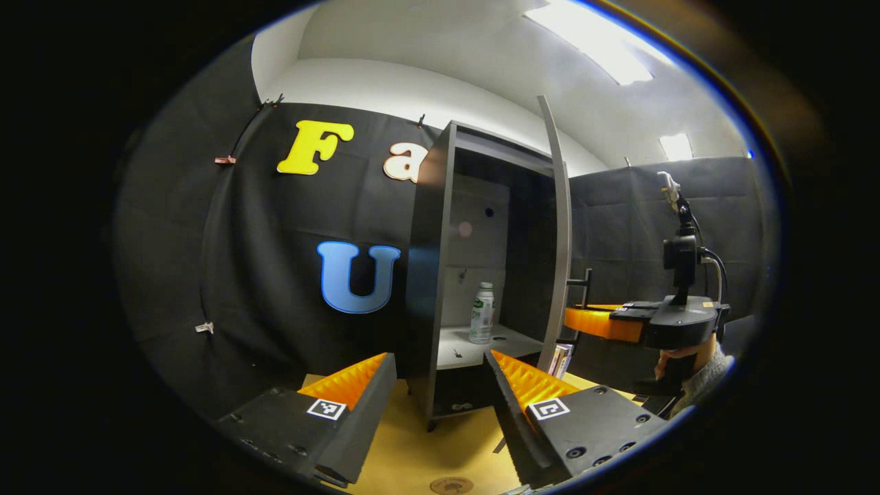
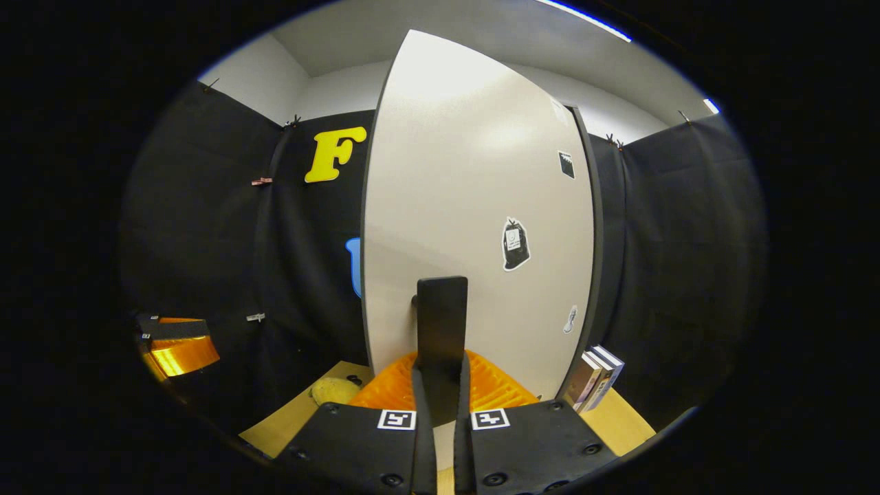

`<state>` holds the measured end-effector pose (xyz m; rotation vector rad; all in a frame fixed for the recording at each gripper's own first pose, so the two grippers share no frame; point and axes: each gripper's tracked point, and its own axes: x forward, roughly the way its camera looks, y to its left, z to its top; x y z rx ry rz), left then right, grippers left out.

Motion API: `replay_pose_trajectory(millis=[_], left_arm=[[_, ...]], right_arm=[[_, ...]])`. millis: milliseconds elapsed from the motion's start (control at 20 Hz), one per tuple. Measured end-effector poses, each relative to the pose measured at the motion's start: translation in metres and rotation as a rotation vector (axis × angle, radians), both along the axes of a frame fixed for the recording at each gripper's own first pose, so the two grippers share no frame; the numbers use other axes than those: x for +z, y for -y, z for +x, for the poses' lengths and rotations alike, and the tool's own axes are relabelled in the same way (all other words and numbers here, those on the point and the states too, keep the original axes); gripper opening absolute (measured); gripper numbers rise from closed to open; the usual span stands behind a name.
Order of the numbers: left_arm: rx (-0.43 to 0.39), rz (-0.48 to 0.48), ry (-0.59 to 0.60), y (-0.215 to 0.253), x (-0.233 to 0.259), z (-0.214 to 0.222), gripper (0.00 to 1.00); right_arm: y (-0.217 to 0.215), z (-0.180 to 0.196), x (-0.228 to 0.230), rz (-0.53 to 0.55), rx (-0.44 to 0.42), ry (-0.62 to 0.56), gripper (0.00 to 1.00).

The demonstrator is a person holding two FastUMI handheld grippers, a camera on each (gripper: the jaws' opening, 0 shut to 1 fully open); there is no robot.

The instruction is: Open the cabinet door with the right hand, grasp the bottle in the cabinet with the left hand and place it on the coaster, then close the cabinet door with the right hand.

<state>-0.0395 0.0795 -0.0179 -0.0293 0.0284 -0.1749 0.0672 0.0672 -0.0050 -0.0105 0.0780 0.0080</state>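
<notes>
The dark cabinet [image 1: 430, 275] stands open on the yellow table, its pale door [image 1: 560, 234] swung out edge-on. Inside, a clear bottle [image 1: 482, 313] with a green label stands upright on the white shelf [image 1: 481, 344]. My left gripper [image 1: 440, 385] is open in front of the cabinet, well short of the bottle. In the right gripper view my right gripper [image 2: 441, 375] is shut on the door's black handle [image 2: 441, 323], against the door's white face [image 2: 474, 206]. That right gripper [image 1: 619, 322], with a hand under it, also appears at the right of the left gripper view. A round coaster [image 1: 451, 485] lies on the table below my left fingers.
Several books [image 2: 597, 377] lean beside the cabinet's right side. A yellowish round object [image 2: 333, 390] lies on the table [image 2: 289, 419] left of the door. Black cloth walls close the booth all around.
</notes>
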Motion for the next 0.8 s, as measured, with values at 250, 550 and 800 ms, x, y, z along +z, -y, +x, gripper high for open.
replay_pose_trajectory(millis=[250,550,800], left_arm=[[-0.068,0.002,-0.008,0.016,-0.006,0.0,0.81],[-0.113,-0.023,-0.021,0.036,-0.014,0.012,0.81],[-0.12,-0.013,0.016,0.068,-0.003,0.037,0.81]], right_arm=[[0.029,-0.032,0.001,0.017,-0.045,0.037,0.14],[0.041,-0.057,0.002,0.018,-0.062,0.041,0.13],[0.071,-0.077,0.003,0.021,-0.082,0.041,0.13]])
